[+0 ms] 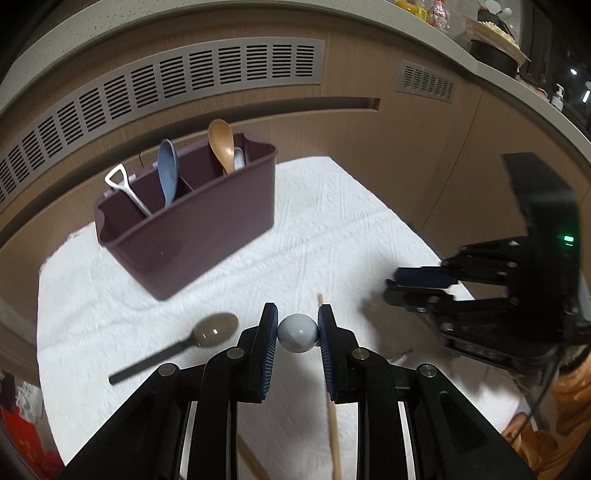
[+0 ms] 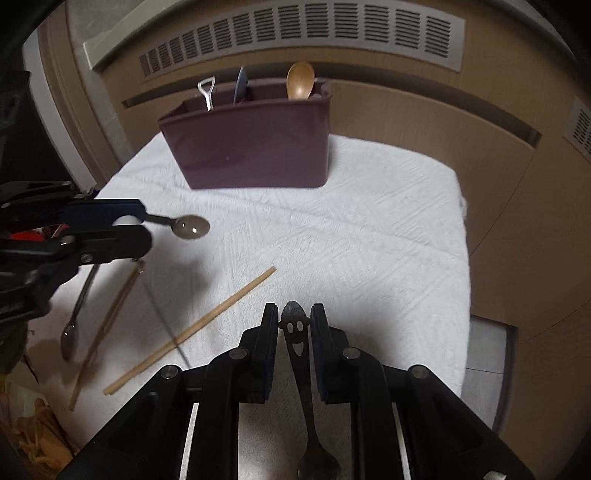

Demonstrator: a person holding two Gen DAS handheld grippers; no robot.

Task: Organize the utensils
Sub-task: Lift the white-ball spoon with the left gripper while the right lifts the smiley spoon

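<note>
My left gripper (image 1: 297, 309) is shut on a pale grey round piece (image 1: 297, 334), held above the white cloth (image 1: 332, 221); I cannot make out the rest of that utensil. My right gripper (image 2: 294, 307) is closed on the flat handle of a metal spoon with a smiley face (image 2: 291, 316), whose bowl shows low between the arms. The maroon caddy (image 1: 192, 240) (image 2: 251, 147) stands at the far side, holding a wooden spoon (image 1: 221, 144), a blue-grey spoon (image 1: 168, 166) and a shovel-handled metal utensil (image 1: 123, 184). Each gripper shows in the other's view (image 1: 390, 285) (image 2: 146, 225).
On the cloth lie a dark-handled spoon (image 1: 214, 330) (image 2: 192, 226), loose chopsticks (image 2: 192, 332) (image 2: 107, 332) (image 1: 334, 406) and a small metal spoon (image 2: 70, 339). Wooden cabinet panels with vent grilles (image 2: 295, 33) rise behind the table. The cloth drops off at the right edge (image 2: 461, 258).
</note>
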